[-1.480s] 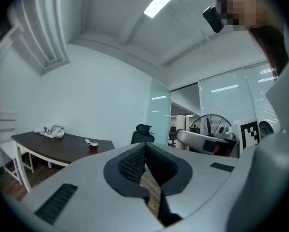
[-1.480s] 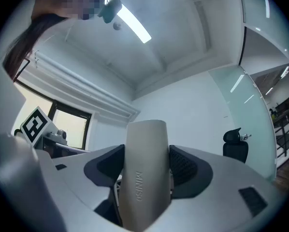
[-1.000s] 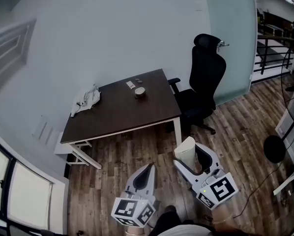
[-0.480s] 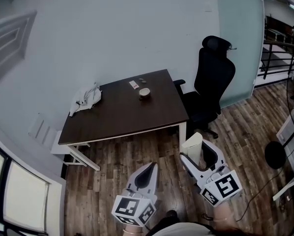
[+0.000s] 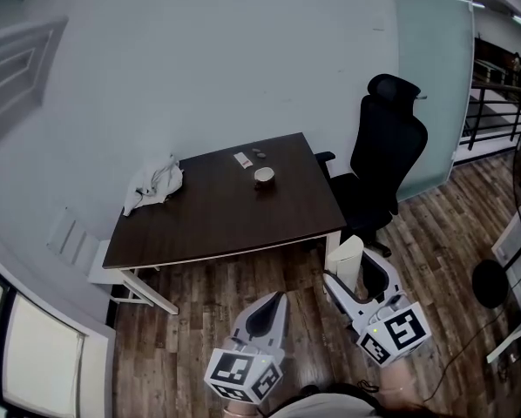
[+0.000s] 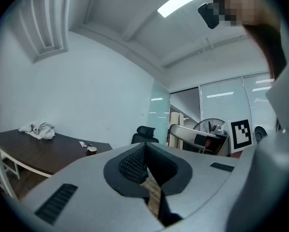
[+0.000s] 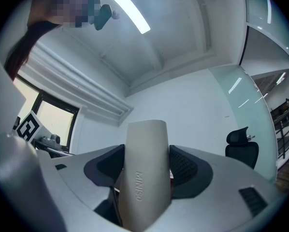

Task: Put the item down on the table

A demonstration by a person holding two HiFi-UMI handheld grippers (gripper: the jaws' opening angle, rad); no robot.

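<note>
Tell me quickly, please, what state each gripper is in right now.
Left gripper: jaws shut, nothing between them.
Right gripper: jaws shut on the white item.

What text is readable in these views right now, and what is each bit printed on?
"MINISO": runs along the side of the white item clamped in the right gripper.
Marker cube on that gripper: black-and-white square pattern only, no words.
Small white card on the table: too small to read.
</note>
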